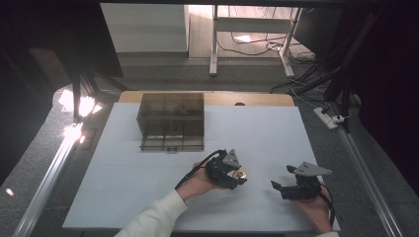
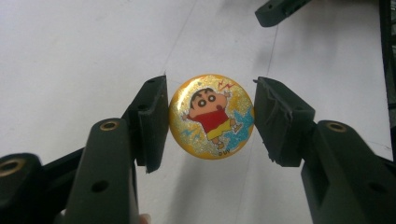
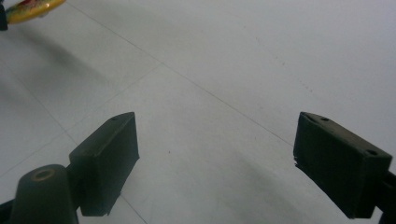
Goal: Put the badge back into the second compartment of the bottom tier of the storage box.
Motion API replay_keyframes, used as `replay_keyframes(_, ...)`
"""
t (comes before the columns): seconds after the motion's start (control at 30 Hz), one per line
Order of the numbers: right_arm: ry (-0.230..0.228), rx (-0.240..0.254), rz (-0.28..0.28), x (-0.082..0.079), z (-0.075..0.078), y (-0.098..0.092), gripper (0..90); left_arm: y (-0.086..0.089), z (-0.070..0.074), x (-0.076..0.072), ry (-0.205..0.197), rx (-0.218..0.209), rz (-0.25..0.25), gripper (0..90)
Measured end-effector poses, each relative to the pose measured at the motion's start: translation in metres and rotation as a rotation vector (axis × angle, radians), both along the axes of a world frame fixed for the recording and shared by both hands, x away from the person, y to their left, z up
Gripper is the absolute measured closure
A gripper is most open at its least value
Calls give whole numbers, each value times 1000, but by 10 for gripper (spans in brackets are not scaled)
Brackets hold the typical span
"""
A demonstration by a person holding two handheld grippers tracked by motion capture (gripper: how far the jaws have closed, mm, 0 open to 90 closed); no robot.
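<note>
Left gripper view: left claw, clenched on a round badge; both pads meet the badge's rim, one on each side. Badge: gold, glittery, printed with a cartoon child in a red shirt and yellow shorts; face turned toward the camera; held clear of the white worktop. One black jaw tip of the other claw enters at the top edge, well apart from the badge.

High view: left claw near mid-worktop, badge at its tip, white sleeve behind the hand. Right claw just beside it, apart, low over the front edge.

Right gripper view: right claw, released, jaws wide, nothing between them; bare worktop below; badge's edge at the top left corner.

Further back, high view: dark see-through box with compartments, on the far part of the worktop, well apart from both claws.
</note>
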State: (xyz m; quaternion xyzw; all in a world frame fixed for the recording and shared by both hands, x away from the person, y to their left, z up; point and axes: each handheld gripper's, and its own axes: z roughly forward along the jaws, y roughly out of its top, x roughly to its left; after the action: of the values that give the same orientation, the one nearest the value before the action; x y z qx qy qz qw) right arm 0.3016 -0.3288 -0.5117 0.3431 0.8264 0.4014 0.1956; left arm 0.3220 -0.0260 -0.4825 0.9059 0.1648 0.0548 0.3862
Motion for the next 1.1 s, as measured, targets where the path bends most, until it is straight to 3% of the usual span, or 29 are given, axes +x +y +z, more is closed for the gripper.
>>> replay_keyframes(0.37, -5, 18, 15, -1, 0, 1, 138, 18, 9, 3, -18, -25, 38, 465)
replay_keyframes(1.1, 1, 6, 16, 0, 0, 2, 139, 55, 24, 15, -27, -79, 137, 464)
